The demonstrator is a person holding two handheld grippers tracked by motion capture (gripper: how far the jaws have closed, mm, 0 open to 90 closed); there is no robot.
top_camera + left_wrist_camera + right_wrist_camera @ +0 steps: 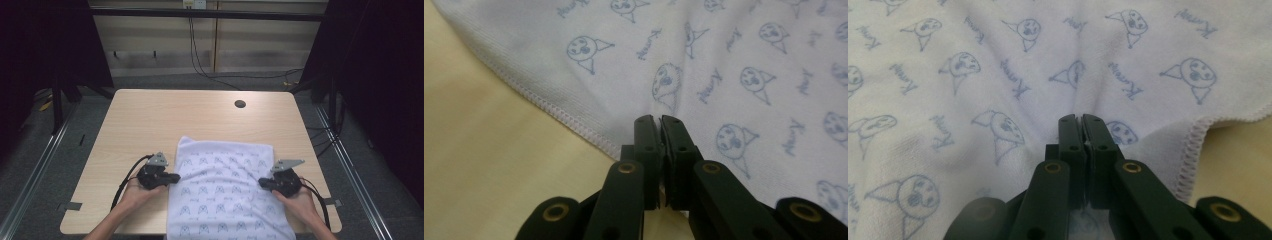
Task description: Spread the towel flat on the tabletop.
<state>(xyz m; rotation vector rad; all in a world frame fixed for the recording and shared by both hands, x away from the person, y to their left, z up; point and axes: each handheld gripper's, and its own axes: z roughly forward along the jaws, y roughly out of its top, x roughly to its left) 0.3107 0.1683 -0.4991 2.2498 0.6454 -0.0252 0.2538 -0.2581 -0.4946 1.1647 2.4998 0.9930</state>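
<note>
The table (150, 120) is a pale wood-grain slab with rounded corners and a small dark round hole (240, 104) near its far edge. On its near half lies the cloth (225, 190), a white knitted fabric, roughly rectangular, printed all over with small blue cartoon faces and script words; its near end hangs past the table's front edge. A stitched white hem runs along its borders, and soft wrinkles gather toward each grip. The left gripper (176, 177), black with a grey three-cornered plate, has its jaws pressed together on the cloth's left edge. The right gripper (261, 182) likewise pinches a fold at the right edge, jaws closed tight.
</note>
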